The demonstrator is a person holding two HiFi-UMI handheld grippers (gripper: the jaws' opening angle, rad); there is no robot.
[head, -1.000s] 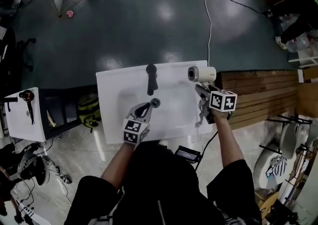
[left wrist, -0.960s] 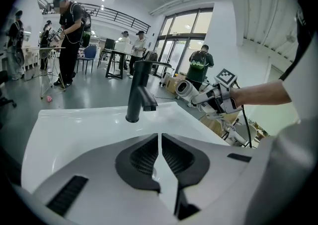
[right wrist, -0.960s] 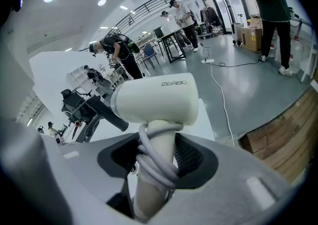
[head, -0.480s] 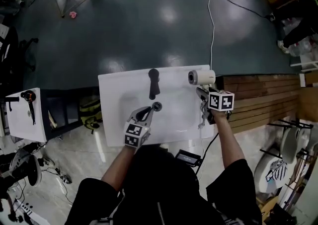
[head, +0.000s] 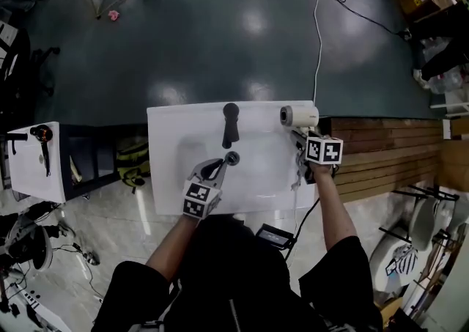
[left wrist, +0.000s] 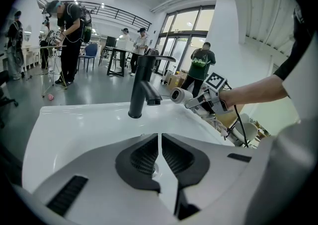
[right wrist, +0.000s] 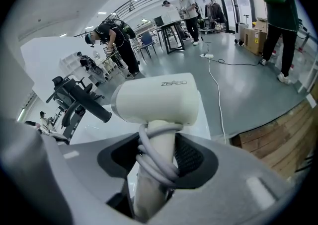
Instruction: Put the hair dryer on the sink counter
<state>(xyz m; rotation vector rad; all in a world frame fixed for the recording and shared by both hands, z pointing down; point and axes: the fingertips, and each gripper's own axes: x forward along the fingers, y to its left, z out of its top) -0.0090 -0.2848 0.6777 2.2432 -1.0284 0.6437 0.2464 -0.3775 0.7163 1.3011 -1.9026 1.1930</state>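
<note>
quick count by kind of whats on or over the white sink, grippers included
hair dryer: 1
faucet: 1
drain: 1
grippers: 2, the left gripper and the right gripper
total: 5

Black short sleeves; grey jaws, ribbed black pads.

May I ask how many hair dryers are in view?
2: a white plastic hair dryer in the right gripper over the white sink counter, and seemingly a dark one on the small white table far left. Others may be hidden.
</note>
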